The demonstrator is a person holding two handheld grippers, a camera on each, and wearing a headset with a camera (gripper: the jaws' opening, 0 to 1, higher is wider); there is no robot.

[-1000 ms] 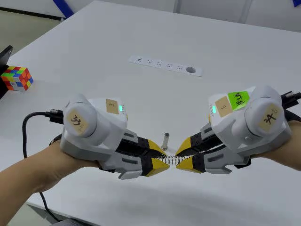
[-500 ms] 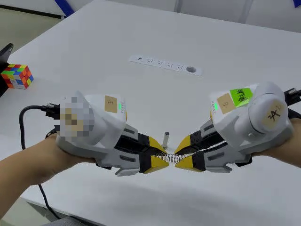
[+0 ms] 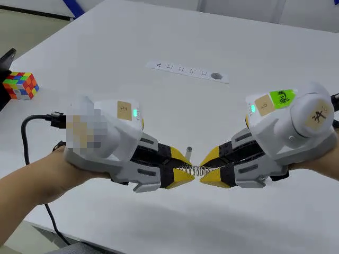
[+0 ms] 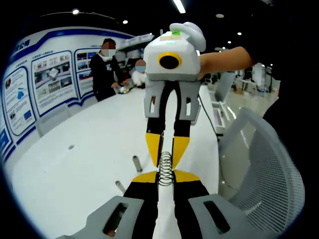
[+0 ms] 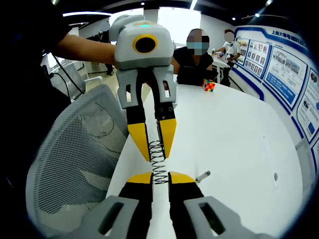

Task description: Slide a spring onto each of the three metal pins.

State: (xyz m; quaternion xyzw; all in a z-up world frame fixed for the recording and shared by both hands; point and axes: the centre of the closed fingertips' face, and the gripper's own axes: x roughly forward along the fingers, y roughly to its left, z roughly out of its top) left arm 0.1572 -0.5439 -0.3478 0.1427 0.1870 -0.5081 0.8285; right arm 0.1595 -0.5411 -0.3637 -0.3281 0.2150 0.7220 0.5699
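Note:
A small metal spring [image 3: 197,171] hangs level between the two grippers, just above the white table. My left gripper [image 3: 181,170] is shut on its left end and my right gripper [image 3: 210,171] on its right end. In the left gripper view the spring [image 4: 165,166] runs from my own yellow tips [image 4: 165,177] to the right gripper [image 4: 167,147] opposite. The right gripper view shows the same spring [image 5: 157,162] between my tips [image 5: 159,178] and the left gripper [image 5: 155,141]. One upright pin [image 3: 188,153] stands just behind the spring. Two pins [image 4: 136,163] [image 4: 119,186] stand left of the jaws.
A white power strip [image 3: 187,72] lies across the table's far middle. A coloured puzzle cube [image 3: 19,86] sits at the left edge. A black cable [image 3: 27,138] trails from the left gripper. A mesh chair [image 4: 259,164] is beside the table, and people stand at its far end.
The two grippers have drawn slightly apart, the right one shifting right, and the spring between them looks stretched longer. Less of the pin behind it shows.

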